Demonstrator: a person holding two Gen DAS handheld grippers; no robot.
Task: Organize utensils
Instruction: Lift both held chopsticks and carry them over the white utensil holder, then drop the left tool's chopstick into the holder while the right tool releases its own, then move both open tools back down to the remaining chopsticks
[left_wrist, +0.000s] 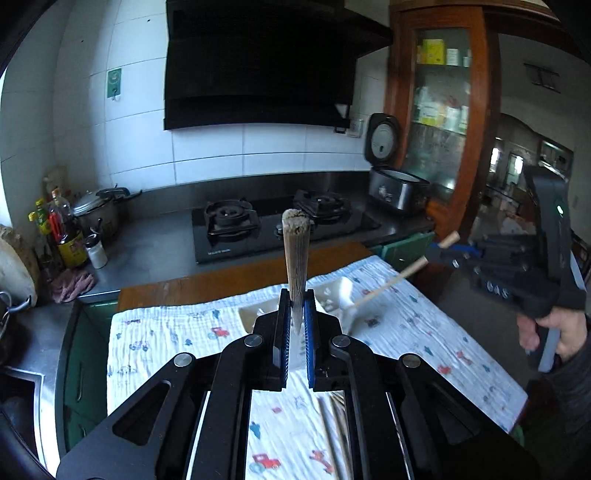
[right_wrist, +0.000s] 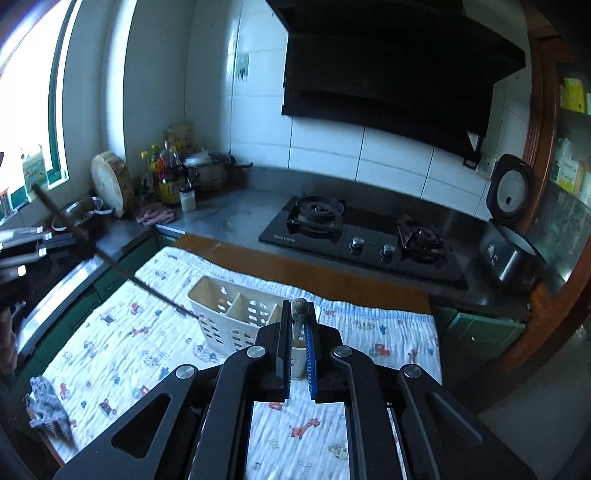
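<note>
- Left gripper (left_wrist: 296, 306): clenched on one dark chopstick (left_wrist: 294, 258), its long axis running up and away from the jaws.
- Right gripper (right_wrist: 297, 325): clenched on one pale chopstick (right_wrist: 297, 312), seen almost end-on.
- Holder (right_wrist: 236, 314): one, white, slotted, on the printed cloth (right_wrist: 110, 332), just ahead of and below both grippers; right seems nearer.
- More sticks (left_wrist: 332, 413) lie on the cloth; count unclear.

Daylight floods my right view from window (right_wrist: 35, 92) at left, blown out white. Range hood (left_wrist: 258, 62) near black in both views. Strong fisheye bending, dark corners. Other tongs (left_wrist: 439, 254) motion-blurred in my left view; tiles glossy.
</note>
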